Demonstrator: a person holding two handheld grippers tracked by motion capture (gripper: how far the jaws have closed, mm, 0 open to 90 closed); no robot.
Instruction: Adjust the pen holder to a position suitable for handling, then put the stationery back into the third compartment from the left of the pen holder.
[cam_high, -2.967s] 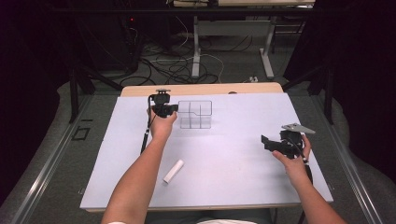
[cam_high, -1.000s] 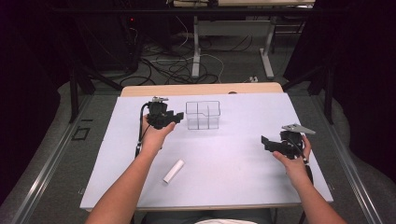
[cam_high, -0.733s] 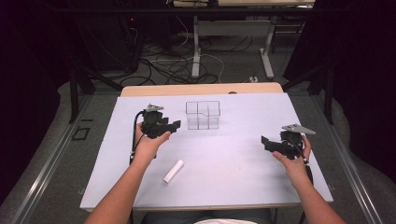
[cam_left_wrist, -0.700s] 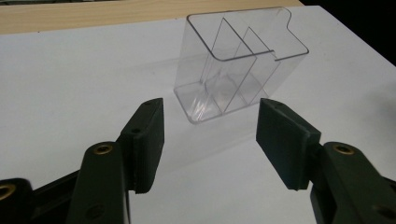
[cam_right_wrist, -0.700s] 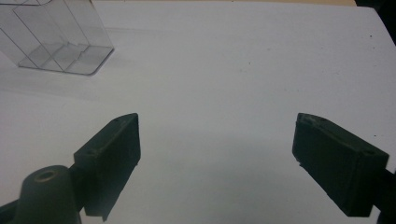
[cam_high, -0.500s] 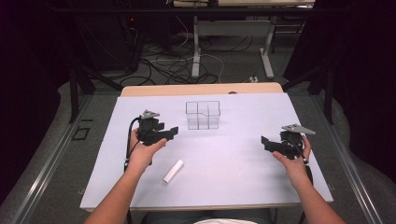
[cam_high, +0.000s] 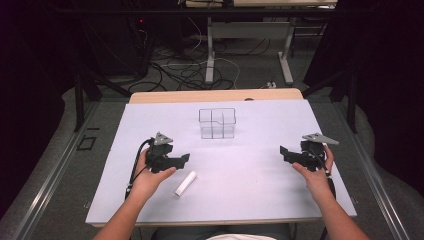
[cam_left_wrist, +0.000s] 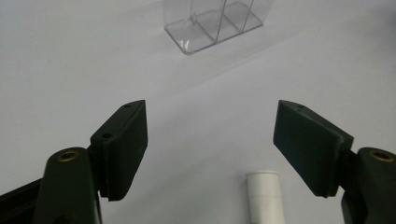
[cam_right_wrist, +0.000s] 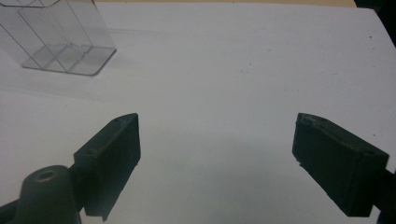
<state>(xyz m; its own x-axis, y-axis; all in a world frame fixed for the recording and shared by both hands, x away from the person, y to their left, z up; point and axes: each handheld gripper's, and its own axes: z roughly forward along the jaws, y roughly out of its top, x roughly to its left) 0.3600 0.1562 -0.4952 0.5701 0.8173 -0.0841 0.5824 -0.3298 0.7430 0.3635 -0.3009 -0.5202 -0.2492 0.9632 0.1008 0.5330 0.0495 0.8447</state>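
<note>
On worktop (cam_high: 250, 190): left gripper (cam_high: 183, 159) jaws just opened wide, empty, white tube (cam_high: 184, 184) just beside; right gripper (cam_high: 284, 152) jaws apart, empty too.

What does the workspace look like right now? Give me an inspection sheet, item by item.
Surface: white table top, flat, on a wooden table.
Job's things: white tube lying on its side near the front left; clear divided box upright toward the back, nothing seen inside.
Clutter: nothing seen.
Grippers: left gripper open, jaws just been opening, nothing between them, the tube just ahead of it; right gripper open and empty, at the right edge.
Cables: a black cable trails from the left gripper; loose cables on the floor behind.
Surroundings: dark room, table legs behind.
</note>
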